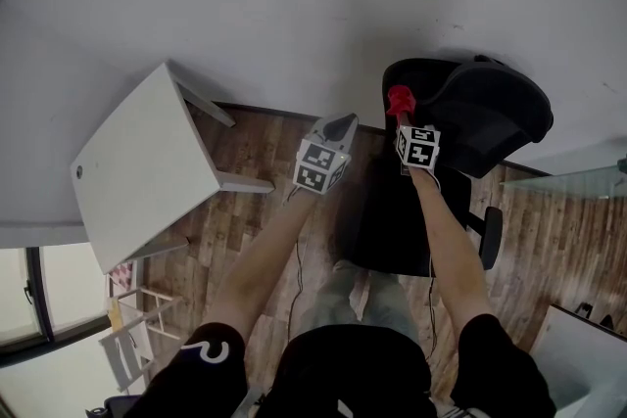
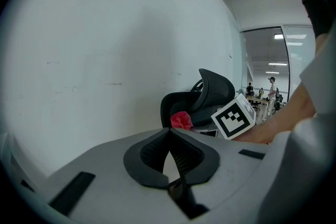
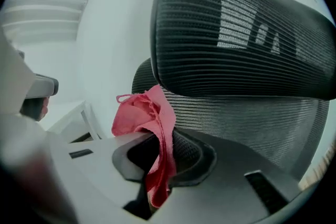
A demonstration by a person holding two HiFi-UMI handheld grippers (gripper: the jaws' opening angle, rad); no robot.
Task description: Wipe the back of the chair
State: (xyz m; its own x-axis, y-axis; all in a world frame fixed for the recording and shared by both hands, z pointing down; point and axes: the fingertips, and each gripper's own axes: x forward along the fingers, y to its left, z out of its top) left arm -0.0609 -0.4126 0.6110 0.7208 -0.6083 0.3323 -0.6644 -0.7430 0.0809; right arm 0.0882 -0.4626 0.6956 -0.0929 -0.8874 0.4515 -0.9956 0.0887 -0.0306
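The right claw is clamped on a red cloth close against the office chair's mesh back. The left claw is closed and empty.

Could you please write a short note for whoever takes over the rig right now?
Right tool: shut on the red cloth, held up to the mesh back of the chair, just under the headrest; contact not clear.
Left tool: shut, empty, to the left of the chair.
Done: cloth in grip, at the chair.
Left: wipe across the back.
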